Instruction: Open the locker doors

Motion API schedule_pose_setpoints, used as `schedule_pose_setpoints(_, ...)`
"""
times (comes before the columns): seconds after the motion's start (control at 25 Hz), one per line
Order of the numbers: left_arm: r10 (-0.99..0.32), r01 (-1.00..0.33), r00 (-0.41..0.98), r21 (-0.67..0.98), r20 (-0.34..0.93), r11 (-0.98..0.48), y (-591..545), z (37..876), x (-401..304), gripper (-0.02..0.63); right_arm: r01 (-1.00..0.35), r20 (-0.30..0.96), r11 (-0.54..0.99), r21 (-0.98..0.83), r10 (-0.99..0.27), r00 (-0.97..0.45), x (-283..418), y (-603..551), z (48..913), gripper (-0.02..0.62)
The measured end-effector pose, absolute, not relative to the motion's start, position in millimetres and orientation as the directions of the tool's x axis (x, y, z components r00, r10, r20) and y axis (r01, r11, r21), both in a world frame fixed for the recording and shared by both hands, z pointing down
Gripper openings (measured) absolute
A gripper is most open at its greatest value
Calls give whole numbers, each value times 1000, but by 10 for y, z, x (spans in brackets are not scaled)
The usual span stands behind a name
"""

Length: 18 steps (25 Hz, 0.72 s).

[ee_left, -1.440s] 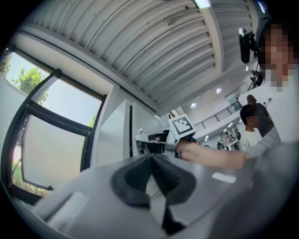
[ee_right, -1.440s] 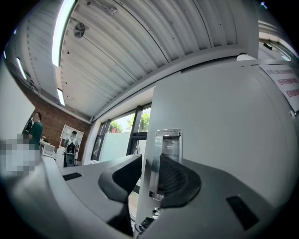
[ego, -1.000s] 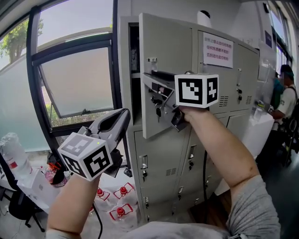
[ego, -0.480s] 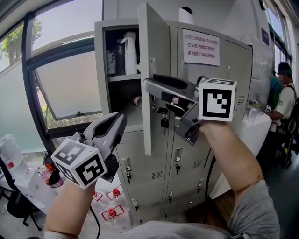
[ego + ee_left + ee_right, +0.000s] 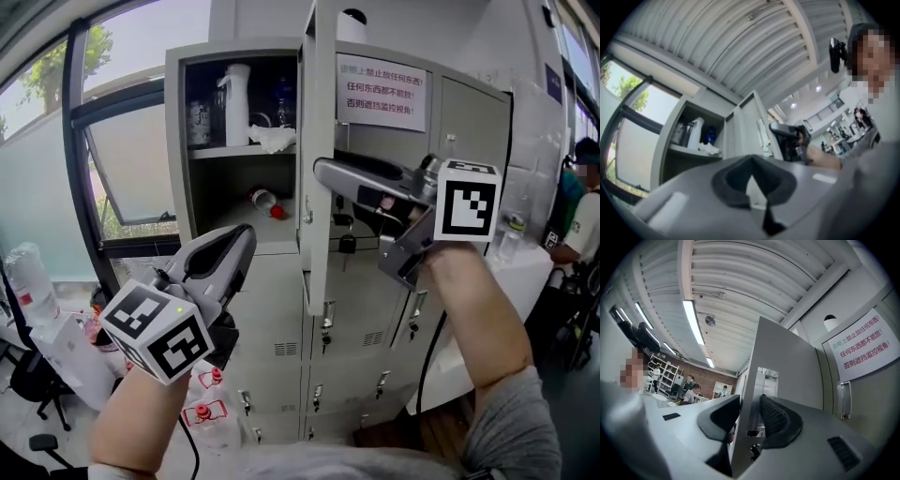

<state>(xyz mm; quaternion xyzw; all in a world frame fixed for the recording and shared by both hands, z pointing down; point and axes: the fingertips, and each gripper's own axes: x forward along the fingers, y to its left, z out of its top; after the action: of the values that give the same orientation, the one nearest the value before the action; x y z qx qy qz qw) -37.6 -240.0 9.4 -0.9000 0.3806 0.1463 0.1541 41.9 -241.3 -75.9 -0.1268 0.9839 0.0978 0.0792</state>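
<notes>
The head view is looking forward at the locker (image 5: 272,309) from near. The left gripper view is looking up toward its open door (image 5: 746,125); the right gripper view is looking close along that door.

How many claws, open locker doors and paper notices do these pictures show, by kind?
Claws: 2, the left claw and the right claw
Open locker door: 1
Paper notice: 1
Total: 4
</notes>
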Motion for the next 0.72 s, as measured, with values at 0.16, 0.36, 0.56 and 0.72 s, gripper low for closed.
schedule_pose_setpoints(0.16, -668, -755, 642, -158, -375, -636, -2346, 135, -42, 5, -225, -164, 963, 151, -200, -966, 827, -2493, -730, 132)
schedule_pose_setpoints(0.36, -702, -781, 614, -144, -361, -608, -2303, 197, 300, 5, -222, -186, 966, 132, -196, -963, 1267, -2653, -715, 137)
schedule_pose_setpoints(0.56, -726, -798, 594, -138, -346, -587, -2277, 238, 491, 5, -205, -206, 969, 139, -174, -963, 1399, -2687, -730, 139)
schedule_pose_setpoints(0.72, -744, -810, 578, -128, -335, -572, -2242, 288, 603, 5, -222, -222, 963, 156, -185, -957, 1390, -2675, -709, 142)
